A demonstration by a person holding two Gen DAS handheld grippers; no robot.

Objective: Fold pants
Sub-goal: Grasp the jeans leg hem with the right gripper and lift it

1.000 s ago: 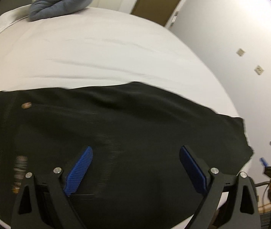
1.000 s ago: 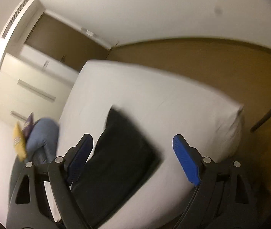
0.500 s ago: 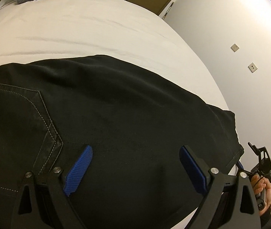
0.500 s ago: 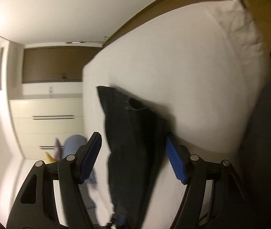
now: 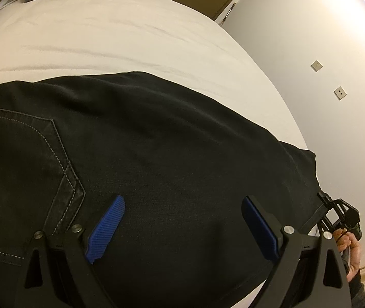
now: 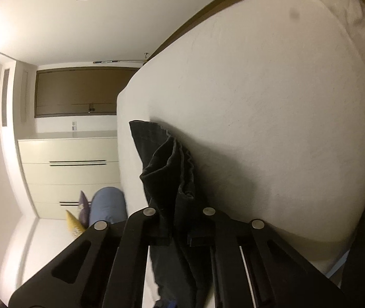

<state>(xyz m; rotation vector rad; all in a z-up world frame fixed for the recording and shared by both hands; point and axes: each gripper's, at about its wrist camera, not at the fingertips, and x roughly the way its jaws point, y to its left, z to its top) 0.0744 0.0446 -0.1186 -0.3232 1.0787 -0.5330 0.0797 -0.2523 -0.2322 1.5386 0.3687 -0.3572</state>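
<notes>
The right gripper (image 6: 178, 236) has just closed on the hem of the pants (image 5: 172, 159), and the cloth hides its pads. One pair of pants lies across the bed (image 5: 121, 41); the left gripper (image 5: 182, 227) is open just above it, its two blue pads (image 5: 106, 228) touching nothing

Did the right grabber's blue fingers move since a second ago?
Yes. The right gripper has just been closing: its jaws stood wide apart and now pinch the black pants. Its view also rolled, so the white bed now rises along the right.
</notes>
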